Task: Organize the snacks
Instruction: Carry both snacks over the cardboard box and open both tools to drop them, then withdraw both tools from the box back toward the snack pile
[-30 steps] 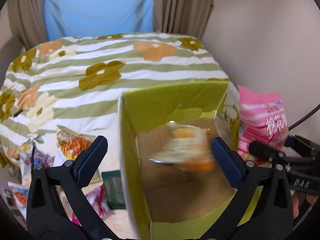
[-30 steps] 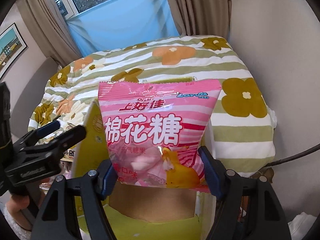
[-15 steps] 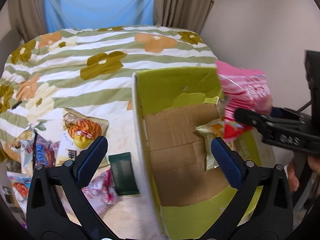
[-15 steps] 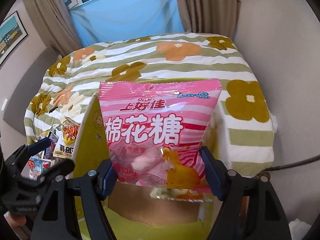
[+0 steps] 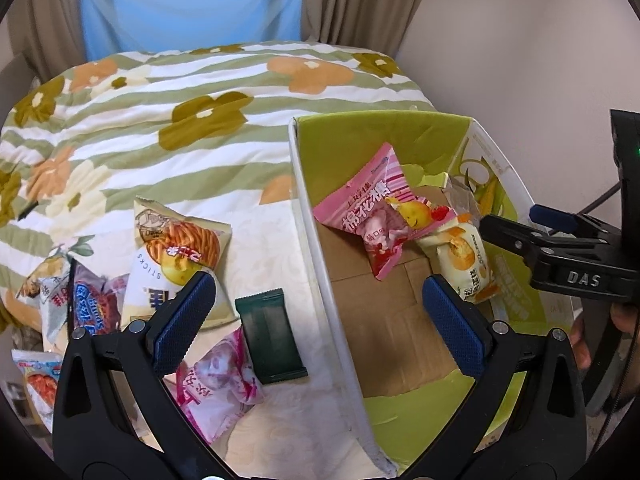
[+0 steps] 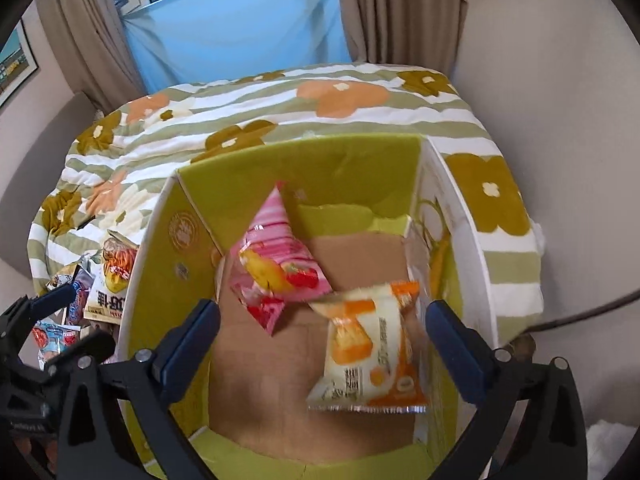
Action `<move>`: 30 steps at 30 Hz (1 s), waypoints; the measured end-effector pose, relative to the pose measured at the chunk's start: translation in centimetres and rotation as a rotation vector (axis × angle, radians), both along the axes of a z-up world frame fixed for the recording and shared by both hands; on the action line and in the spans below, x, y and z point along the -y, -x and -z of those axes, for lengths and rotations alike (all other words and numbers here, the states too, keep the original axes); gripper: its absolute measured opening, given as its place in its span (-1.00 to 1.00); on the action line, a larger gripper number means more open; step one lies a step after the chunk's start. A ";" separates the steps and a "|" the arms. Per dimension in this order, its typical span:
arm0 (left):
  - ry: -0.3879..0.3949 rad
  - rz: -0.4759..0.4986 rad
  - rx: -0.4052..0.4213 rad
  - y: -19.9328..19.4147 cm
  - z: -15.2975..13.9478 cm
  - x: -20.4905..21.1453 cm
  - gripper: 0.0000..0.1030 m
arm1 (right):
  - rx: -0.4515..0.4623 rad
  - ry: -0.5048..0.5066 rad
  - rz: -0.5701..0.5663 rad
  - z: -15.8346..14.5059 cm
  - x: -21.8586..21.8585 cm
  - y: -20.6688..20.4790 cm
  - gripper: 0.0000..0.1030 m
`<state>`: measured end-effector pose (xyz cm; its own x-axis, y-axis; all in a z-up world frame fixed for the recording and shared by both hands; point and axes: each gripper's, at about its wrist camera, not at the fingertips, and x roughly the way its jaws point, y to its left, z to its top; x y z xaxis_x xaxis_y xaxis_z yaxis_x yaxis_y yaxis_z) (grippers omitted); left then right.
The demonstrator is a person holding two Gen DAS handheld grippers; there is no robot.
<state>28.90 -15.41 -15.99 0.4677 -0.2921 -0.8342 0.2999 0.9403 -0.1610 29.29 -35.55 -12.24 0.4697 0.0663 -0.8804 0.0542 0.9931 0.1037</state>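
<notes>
**Spotter:** Where's the marshmallow bag against your jaws?

**Operator:** My right gripper [image 6: 322, 338] is over the cardboard box [image 6: 452, 216], jaws opening and already wide, nothing between the pads. The pink marshmallow bag [image 6: 276, 268] is clear of them, inside the box ahead of the left pad, blurred in my right wrist view. The orange-and-white snack packet [image 6: 368, 344] lies on the box floor below the gap, nearer the right pad, not gripped.

**Spotter:** Left side?

**Operator:** My left gripper [image 5: 320, 322] stands wide and empty, straddling the box's near white wall. Loose on the bedspread [image 5: 200, 92] beside it: a sticks bag [image 5: 176, 252], a dark green packet [image 5: 270, 338], a pale pink bag [image 5: 218, 384].

**Spotter:** Anything you can't read?

**Operator:** I can't tell whether the marshmallow bag rests on the floor or touches the left wall. More packets at the left edge are cut off by the lens rim. The right pad hides part of the orange packet's corner in the left wrist view.

**Spotter:** Orientation?

**Operator:** Marshmallow bag tilted, long axis diagonal, one corner pointing up toward the far green wall, the opposite corner down toward me.
</notes>
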 end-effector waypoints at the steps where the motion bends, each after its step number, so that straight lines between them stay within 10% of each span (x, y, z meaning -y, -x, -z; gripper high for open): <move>1: -0.002 0.004 0.002 0.0 -0.1 0.0 0.99 | -0.002 -0.004 0.010 -0.2 0.1 0.4 0.98; 15: 0.015 -0.023 0.147 4.7 -6.6 -0.7 0.99 | 0.134 0.041 0.008 -6.6 -1.5 5.7 0.98; 30: 0.003 -0.113 0.258 19.4 -11.3 -3.3 0.99 | 0.255 0.018 0.007 -11.0 -2.5 18.8 0.99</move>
<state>9.46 -12.12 -4.69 0.6941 -0.2280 -0.6828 0.2244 0.9698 -0.0957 10.53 -33.02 -1.24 0.6774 0.0475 -0.7341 0.0351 0.9947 0.0968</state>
